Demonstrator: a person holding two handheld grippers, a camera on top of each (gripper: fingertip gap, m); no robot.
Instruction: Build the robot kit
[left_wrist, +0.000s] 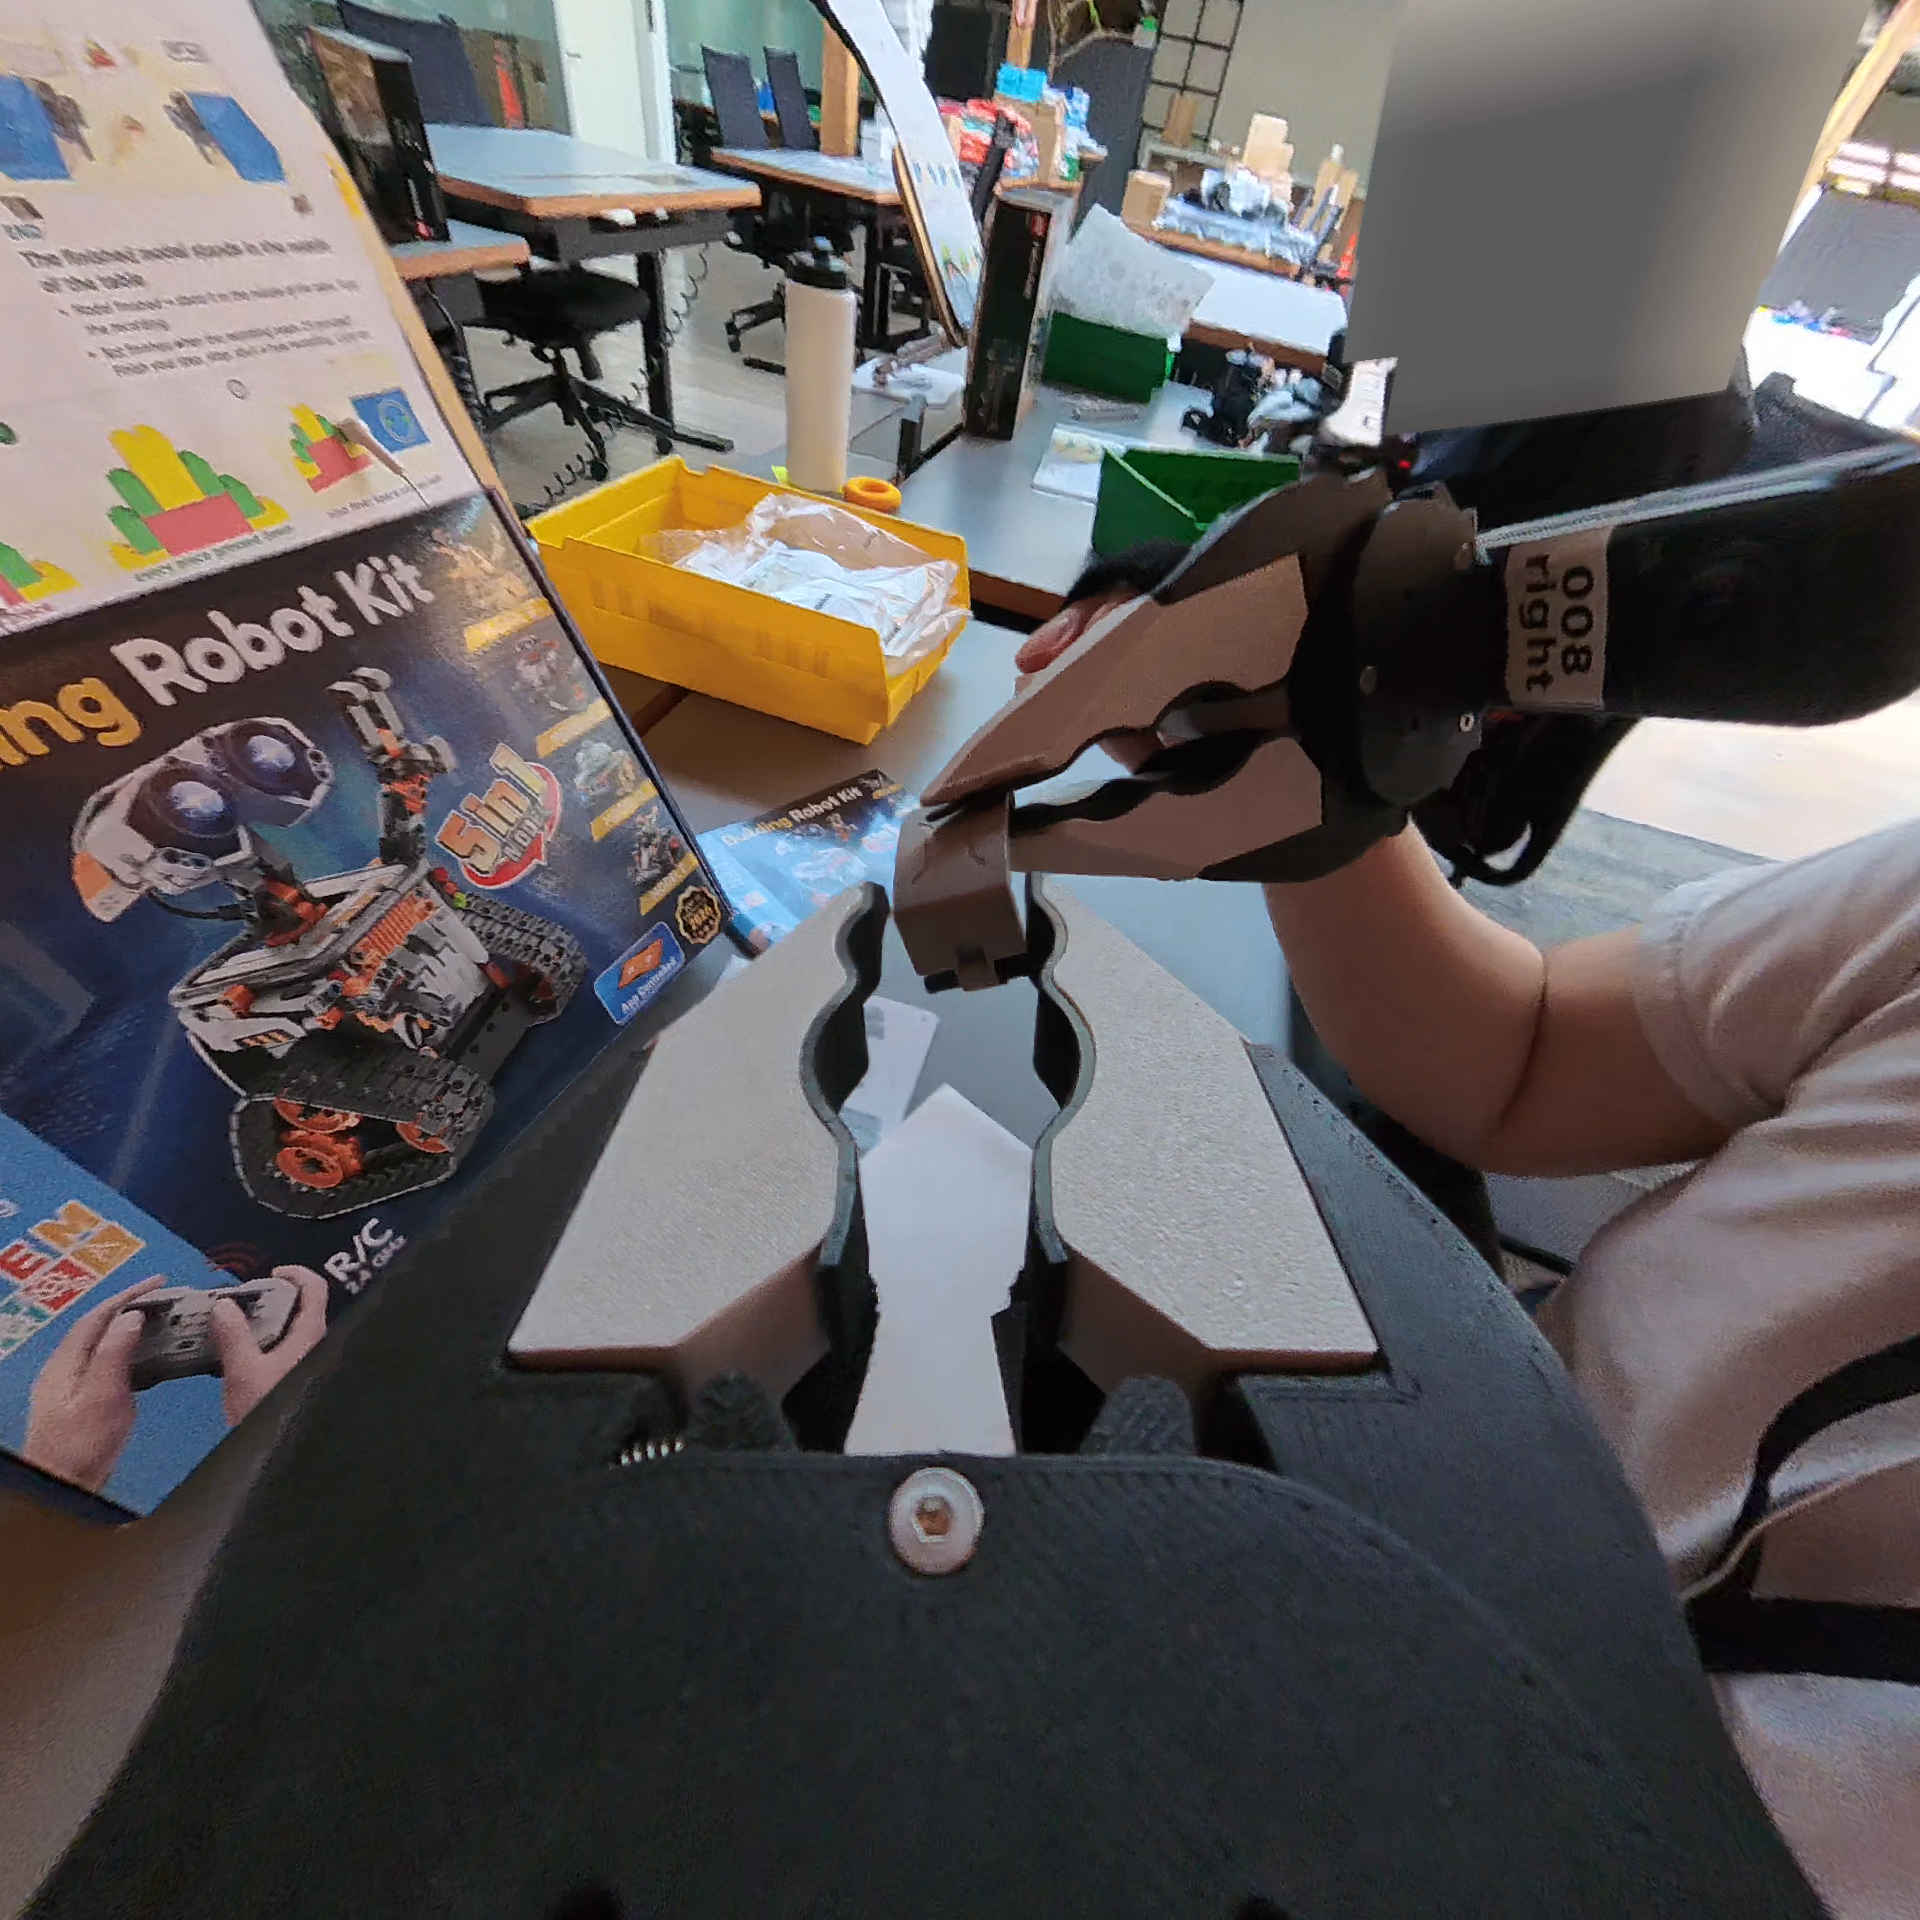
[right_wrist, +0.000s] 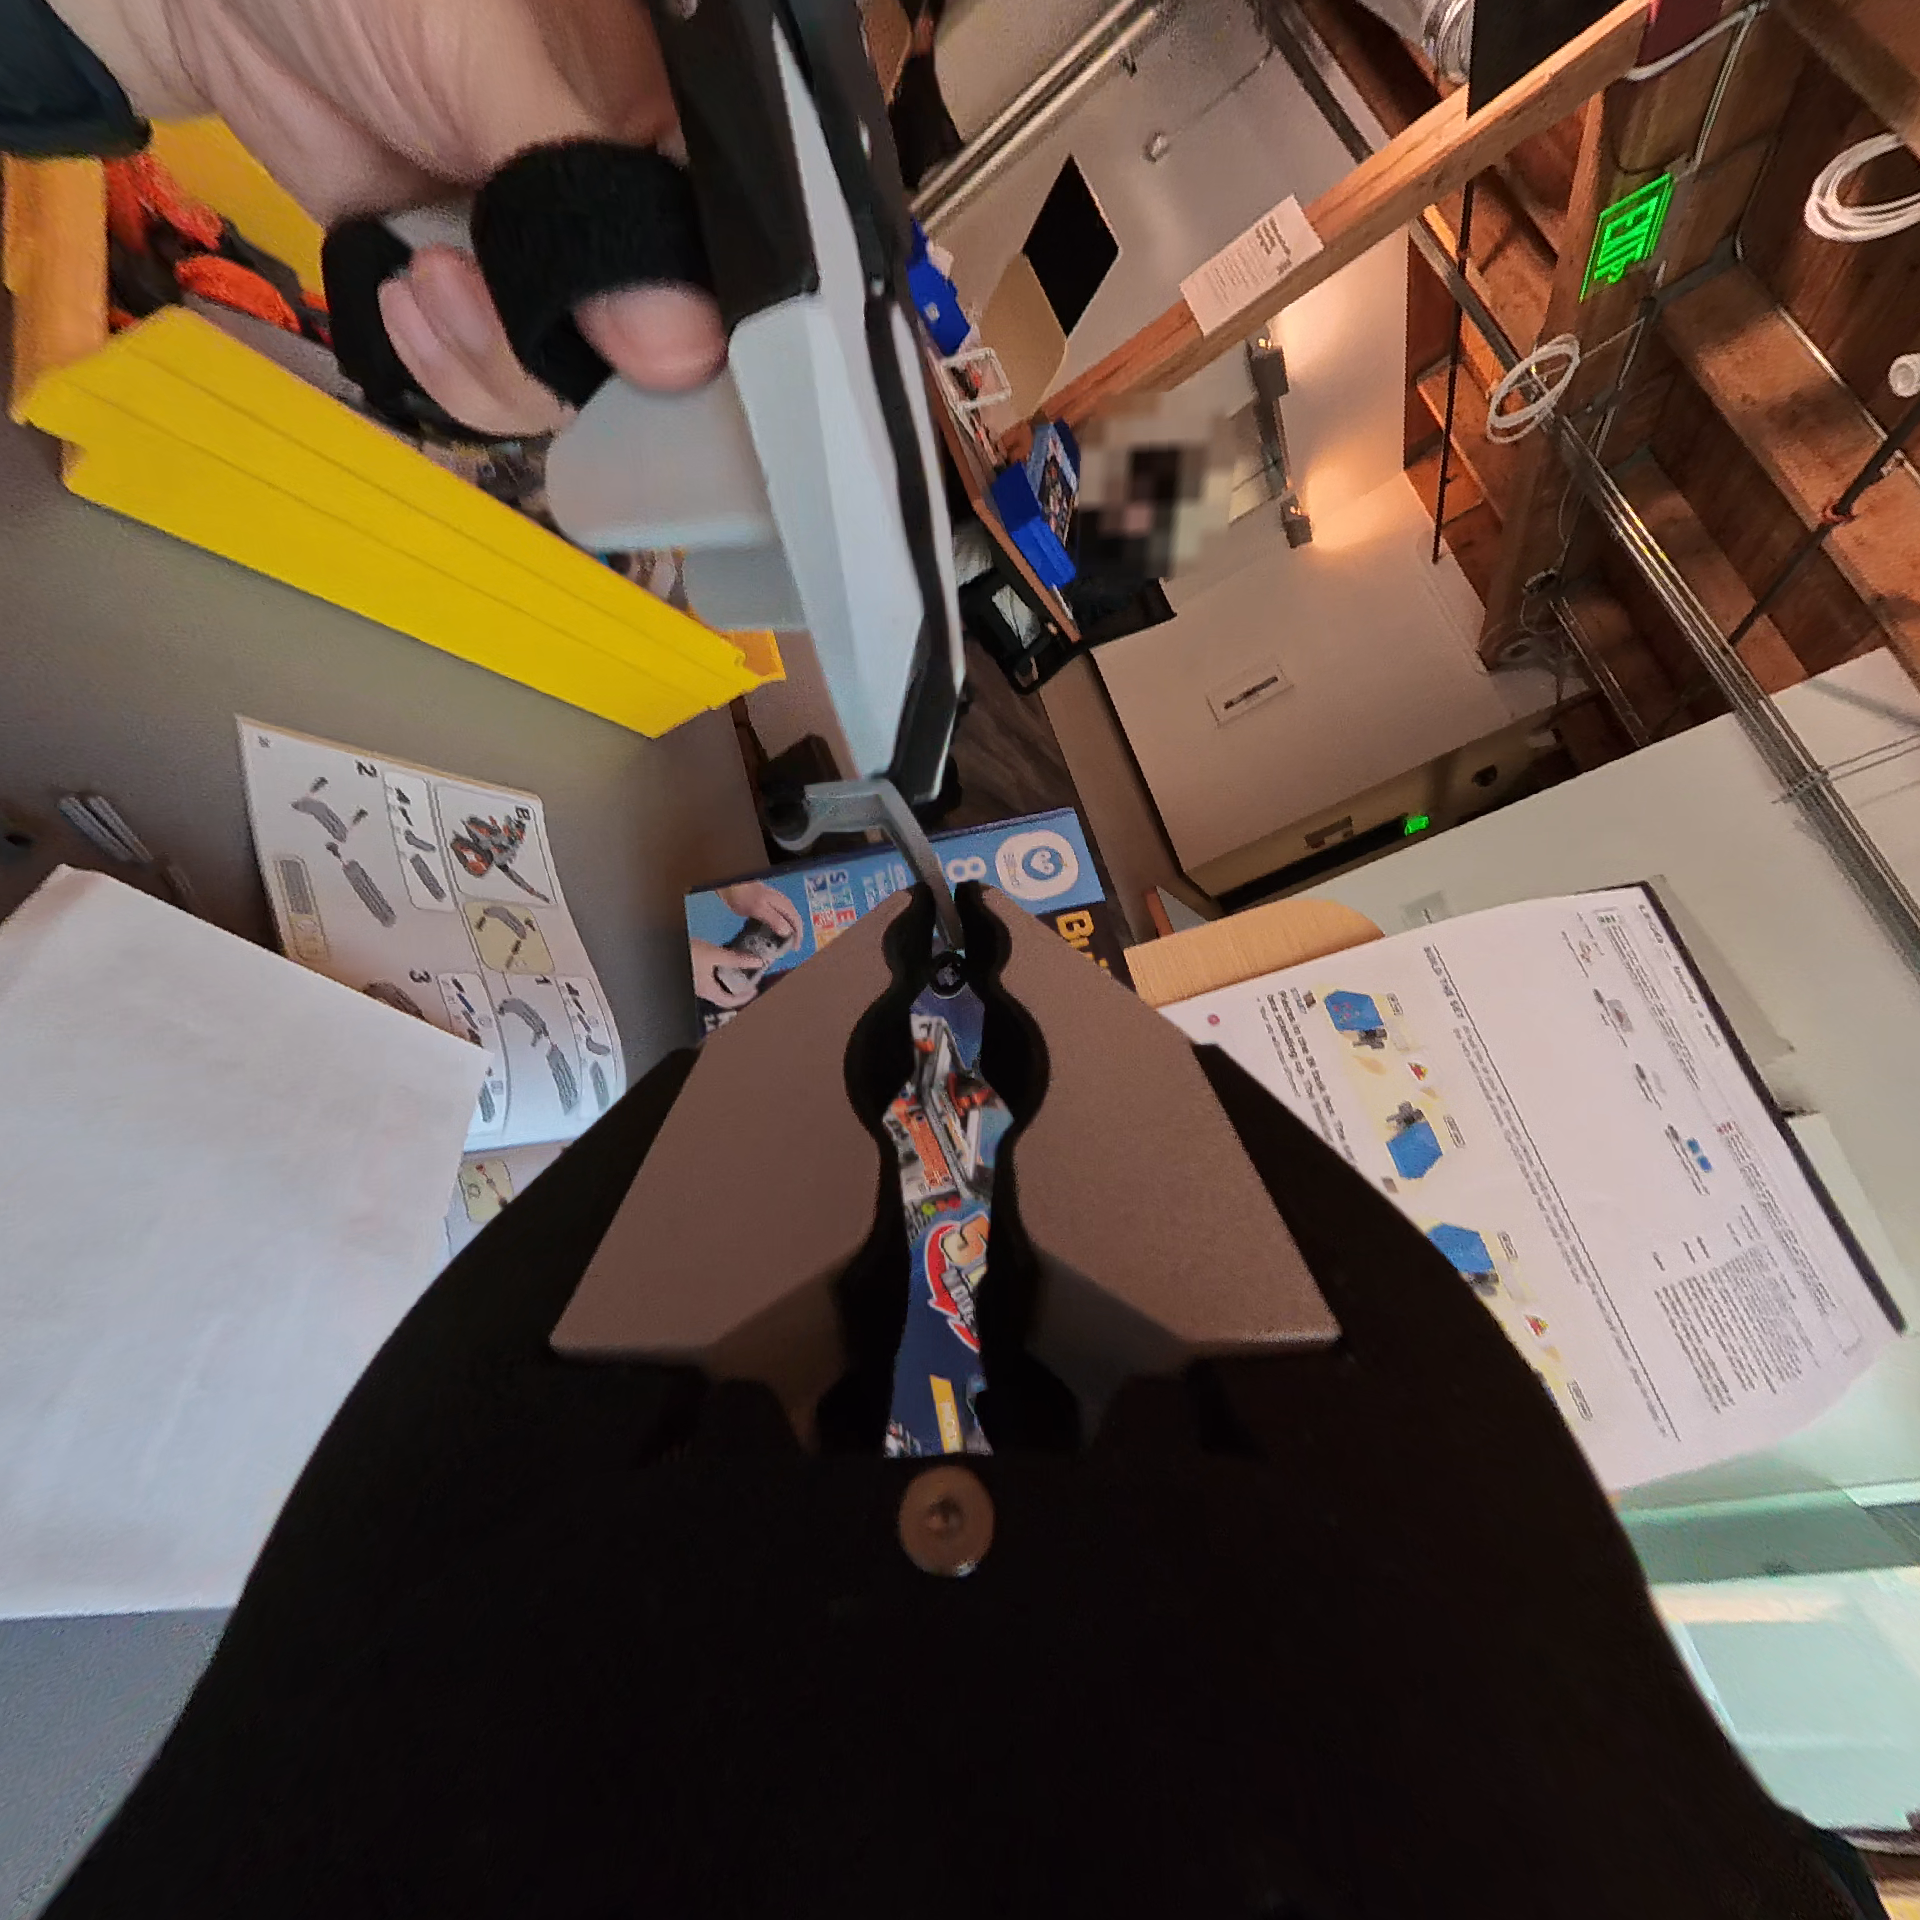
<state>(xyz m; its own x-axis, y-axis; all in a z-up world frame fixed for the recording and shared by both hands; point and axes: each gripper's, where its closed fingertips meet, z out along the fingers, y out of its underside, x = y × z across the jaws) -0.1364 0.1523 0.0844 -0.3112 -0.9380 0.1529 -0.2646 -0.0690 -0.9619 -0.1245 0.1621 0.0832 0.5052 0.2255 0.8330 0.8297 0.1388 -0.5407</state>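
At mid-frame both grippers pinch one small grey angular plastic piece (left_wrist: 956, 914), left gripper (left_wrist: 951, 935) and right gripper (right_wrist: 940, 914); opposed pulls could twist it loose.

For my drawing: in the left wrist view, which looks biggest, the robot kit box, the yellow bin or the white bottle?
1. Robot kit box, though it is nearest the camera.
2. Yellow bin.
3. White bottle, farthest away.

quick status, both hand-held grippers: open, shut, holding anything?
Left hand-held gripper: shut on one end of a small grey angled part.
Right hand-held gripper: shut on the same part's other end.
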